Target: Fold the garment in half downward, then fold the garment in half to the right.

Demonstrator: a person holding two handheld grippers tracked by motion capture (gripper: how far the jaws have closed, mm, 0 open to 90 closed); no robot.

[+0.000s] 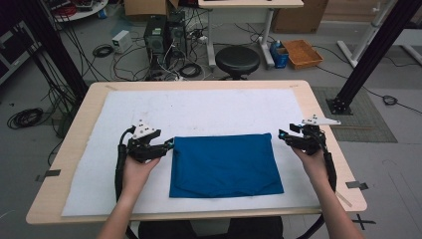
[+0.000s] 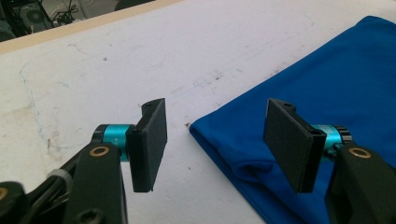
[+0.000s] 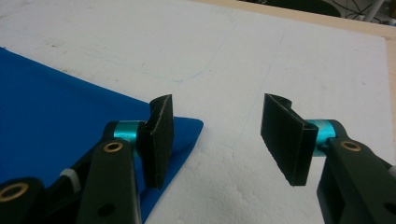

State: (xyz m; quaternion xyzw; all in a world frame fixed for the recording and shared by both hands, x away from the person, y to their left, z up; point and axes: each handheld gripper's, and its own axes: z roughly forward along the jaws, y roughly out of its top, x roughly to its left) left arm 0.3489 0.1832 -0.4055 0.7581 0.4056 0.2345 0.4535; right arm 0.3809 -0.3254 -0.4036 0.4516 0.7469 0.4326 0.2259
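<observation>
Jaws spread wide on both sides, gripping nothing. Left gripper (image 1: pixel 168 144) held low at the near-left top corner of the folded blue cloth (image 1: pixel 224 167), one black pad (image 2: pixel 149 144) over bare white mat, the other over the cloth's folded edge (image 2: pixel 243 163). Right gripper (image 1: pixel 284 135) just beside the cloth's right top corner, one pad above that corner (image 3: pixel 187 128), the other over the mat (image 3: pixel 233 56). Cloth lay flat in the middle of the mat, on the wooden surface (image 1: pixel 318 107), nearer the person's edge. Farther off, on the floor: black round stool (image 1: pixel 237 60), computer towers (image 1: pixel 164 35) amid tangled cables, orange tray (image 1: pixel 302 53).
</observation>
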